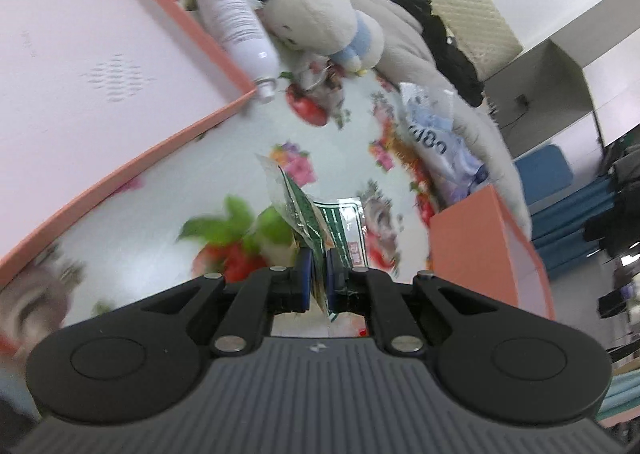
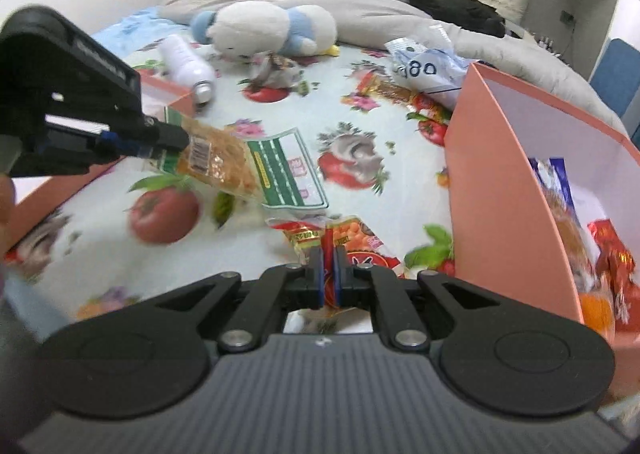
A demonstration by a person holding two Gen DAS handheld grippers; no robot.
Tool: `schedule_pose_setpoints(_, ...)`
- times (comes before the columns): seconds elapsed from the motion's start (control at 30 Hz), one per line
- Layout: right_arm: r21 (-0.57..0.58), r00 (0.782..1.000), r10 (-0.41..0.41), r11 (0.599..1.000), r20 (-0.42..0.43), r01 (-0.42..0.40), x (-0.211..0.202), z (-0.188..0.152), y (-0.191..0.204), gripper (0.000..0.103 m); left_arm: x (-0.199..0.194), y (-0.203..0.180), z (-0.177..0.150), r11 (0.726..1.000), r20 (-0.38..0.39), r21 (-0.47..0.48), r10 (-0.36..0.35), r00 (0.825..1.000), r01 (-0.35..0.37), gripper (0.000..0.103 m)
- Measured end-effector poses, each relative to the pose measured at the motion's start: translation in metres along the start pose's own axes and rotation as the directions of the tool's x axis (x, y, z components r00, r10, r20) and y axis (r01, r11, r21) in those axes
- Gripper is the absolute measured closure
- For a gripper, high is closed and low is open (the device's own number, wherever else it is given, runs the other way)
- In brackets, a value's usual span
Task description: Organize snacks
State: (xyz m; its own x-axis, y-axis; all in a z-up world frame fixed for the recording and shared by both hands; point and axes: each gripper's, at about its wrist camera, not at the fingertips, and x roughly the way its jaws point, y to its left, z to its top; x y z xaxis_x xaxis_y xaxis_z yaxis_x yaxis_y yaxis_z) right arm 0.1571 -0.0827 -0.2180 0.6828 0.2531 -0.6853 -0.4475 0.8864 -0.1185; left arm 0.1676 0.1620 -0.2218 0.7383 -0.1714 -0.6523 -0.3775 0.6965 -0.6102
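Observation:
My left gripper [image 1: 317, 270] is shut on a green-and-clear snack packet [image 1: 310, 214], held edge-on above the flowered sheet. From the right wrist view the same left gripper [image 2: 176, 142] shows at the left, carrying that green snack packet [image 2: 248, 166] of orange-brown pieces. My right gripper [image 2: 328, 274] is shut on a red-and-orange snack packet [image 2: 340, 238]. At the right stands a pink box [image 2: 500, 190] with several snack packets [image 2: 600, 254] inside. The pink box [image 1: 480, 238] also shows at the right in the left wrist view.
A pink box lid [image 1: 152, 158] lies at the left. A white bottle [image 2: 186, 64], a plush toy [image 2: 272, 28] and a blue-printed bag [image 2: 424, 66] lie farther back on the bed, with a grey duvet [image 2: 360, 10] and dark clothes behind.

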Motion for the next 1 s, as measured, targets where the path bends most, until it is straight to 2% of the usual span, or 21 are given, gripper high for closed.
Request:
schedule_pose_setpoints(0.13, 0.005, 0.999, 0.033, 0.999, 0.011, -0.033, -0.02, -0.013, 0.005, 0.095, -0.024, 0.004, -0.024, 0.997, 0.015, -0.008, 0.075, 0.997, -0.075, 0.094)
schedule_pose_setpoints(0.23, 0.004, 0.998, 0.054, 0.999, 0.016, -0.054, -0.03, -0.021, 0.008, 0.095, -0.034, 0.004, -0.038, 0.994, 0.008, 0.011, 0.106, 0.994, -0.106, 0.094)
schedule_pose_setpoints(0.57, 0.071, 0.993, 0.113, 0.991, 0.019, -0.114, -0.036, -0.032, -0.002, 0.091, -0.052, 0.006, -0.062, 0.987, -0.061, 0.076, 0.149, 0.987, -0.144, 0.093)
schedule_pose_setpoints(0.7, 0.106, 0.991, 0.132, 0.985, 0.03, -0.135, -0.039, -0.035, -0.008, 0.078, -0.055, 0.004, -0.063, 0.978, -0.077, 0.125, 0.174, 0.982, -0.164, 0.093)
schedule_pose_setpoints(0.73, 0.111, 0.99, 0.137, 0.984, 0.035, -0.14, -0.04, -0.036, -0.009, 0.078, -0.057, 0.005, -0.063, 0.978, -0.083, 0.132, 0.174, 0.981, -0.162, 0.091)
schedule_pose_setpoints(0.77, 0.113, 0.989, 0.143, 0.983, 0.041, -0.147, -0.042, -0.036, -0.01, 0.076, -0.058, 0.006, -0.063, 0.978, -0.093, 0.134, 0.175, 0.98, -0.162, 0.086)
schedule_pose_setpoints(0.83, 0.111, 0.988, 0.142, 0.983, 0.057, -0.148, -0.045, -0.037, -0.012, 0.063, -0.061, 0.009, -0.063, 0.975, -0.111, 0.142, 0.186, 0.976, -0.17, 0.067)
schedule_pose_setpoints(0.87, 0.11, 0.988, 0.138, 0.983, 0.063, -0.144, -0.046, -0.038, -0.012, 0.047, -0.063, 0.01, -0.062, 0.973, -0.112, 0.145, 0.195, 0.974, -0.178, 0.051)
schedule_pose_setpoints(0.9, 0.11, 0.988, 0.134, 0.984, 0.07, -0.141, -0.047, -0.038, -0.013, 0.03, -0.066, 0.011, -0.062, 0.971, -0.105, 0.148, 0.203, 0.974, -0.186, 0.04)
schedule_pose_setpoints(0.97, 0.108, 0.986, 0.138, 0.983, 0.092, -0.147, -0.05, -0.039, -0.014, 0.017, -0.072, 0.013, -0.061, 0.971, -0.104, 0.161, 0.197, 0.975, -0.179, 0.028)
schedule_pose_setpoints(1.0, 0.107, 0.985, 0.145, 0.982, 0.097, -0.156, -0.05, -0.04, -0.014, 0.017, -0.073, 0.013, -0.061, 0.971, -0.111, 0.172, 0.188, 0.976, -0.167, 0.02)
